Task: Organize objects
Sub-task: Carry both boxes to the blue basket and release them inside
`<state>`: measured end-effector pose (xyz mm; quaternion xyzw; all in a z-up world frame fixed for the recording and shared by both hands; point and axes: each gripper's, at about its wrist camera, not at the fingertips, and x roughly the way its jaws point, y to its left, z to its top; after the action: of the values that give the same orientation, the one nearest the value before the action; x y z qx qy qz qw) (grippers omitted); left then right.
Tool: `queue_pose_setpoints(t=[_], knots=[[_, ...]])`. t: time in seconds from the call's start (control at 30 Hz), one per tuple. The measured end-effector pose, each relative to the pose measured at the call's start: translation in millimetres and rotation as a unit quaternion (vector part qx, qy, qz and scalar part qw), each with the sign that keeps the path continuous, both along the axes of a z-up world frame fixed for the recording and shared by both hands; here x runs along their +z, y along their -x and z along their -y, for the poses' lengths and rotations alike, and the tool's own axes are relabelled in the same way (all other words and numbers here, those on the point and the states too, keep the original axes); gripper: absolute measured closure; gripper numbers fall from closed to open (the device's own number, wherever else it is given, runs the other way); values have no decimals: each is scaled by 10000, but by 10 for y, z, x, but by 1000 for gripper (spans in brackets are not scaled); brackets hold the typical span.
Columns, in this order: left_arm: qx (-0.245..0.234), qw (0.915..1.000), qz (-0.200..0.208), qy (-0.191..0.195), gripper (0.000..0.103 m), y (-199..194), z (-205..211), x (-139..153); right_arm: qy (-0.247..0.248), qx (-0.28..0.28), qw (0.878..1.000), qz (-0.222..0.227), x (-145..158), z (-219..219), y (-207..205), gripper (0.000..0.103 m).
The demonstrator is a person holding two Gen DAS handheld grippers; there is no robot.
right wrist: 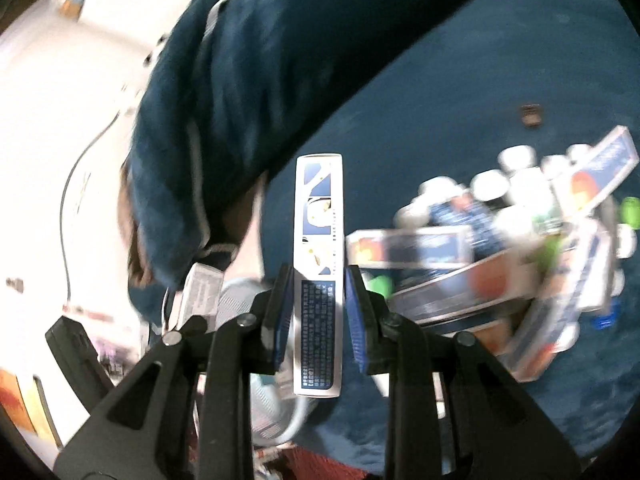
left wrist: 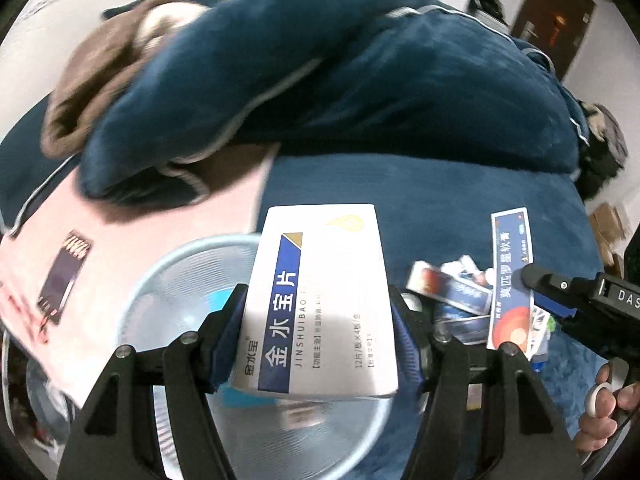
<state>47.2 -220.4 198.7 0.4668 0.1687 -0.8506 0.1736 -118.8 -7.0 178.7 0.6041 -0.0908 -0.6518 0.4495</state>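
My left gripper [left wrist: 318, 316] is shut on a white and blue medicine box [left wrist: 320, 300] and holds it over a pale blue basket [left wrist: 172, 280]. My right gripper [right wrist: 319, 312] is shut on a narrow blue and white box [right wrist: 319, 264]; in the left wrist view that box [left wrist: 512, 280] stands upright in the right gripper's fingers [left wrist: 536, 276]. A pile of medicine boxes and small white bottles [right wrist: 520, 240] lies on the blue bedcover to the right, also in the left wrist view [left wrist: 452, 292].
A rolled dark blue blanket [left wrist: 340, 80] lies across the back of the bed. A pink sheet [left wrist: 120, 240] with a small dark card [left wrist: 62, 276] is at the left. The basket rim [right wrist: 240, 292] shows beside the right gripper.
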Motion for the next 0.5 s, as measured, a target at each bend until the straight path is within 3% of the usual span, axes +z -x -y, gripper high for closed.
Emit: queue_pose_setpoints(t=[0.3, 0.43, 0.5], knots=[[783, 9969, 122, 15, 36, -724, 542, -132, -127, 1546, 9877, 210, -216, 732, -796, 77], [925, 9953, 275, -50, 35, -846, 617, -319, -206, 2107, 9752, 648, -431, 944, -1009, 74], [991, 9945, 335, -39, 21, -882, 609, -373, -344, 2278, 9685, 942, -580, 985, -1076, 70]])
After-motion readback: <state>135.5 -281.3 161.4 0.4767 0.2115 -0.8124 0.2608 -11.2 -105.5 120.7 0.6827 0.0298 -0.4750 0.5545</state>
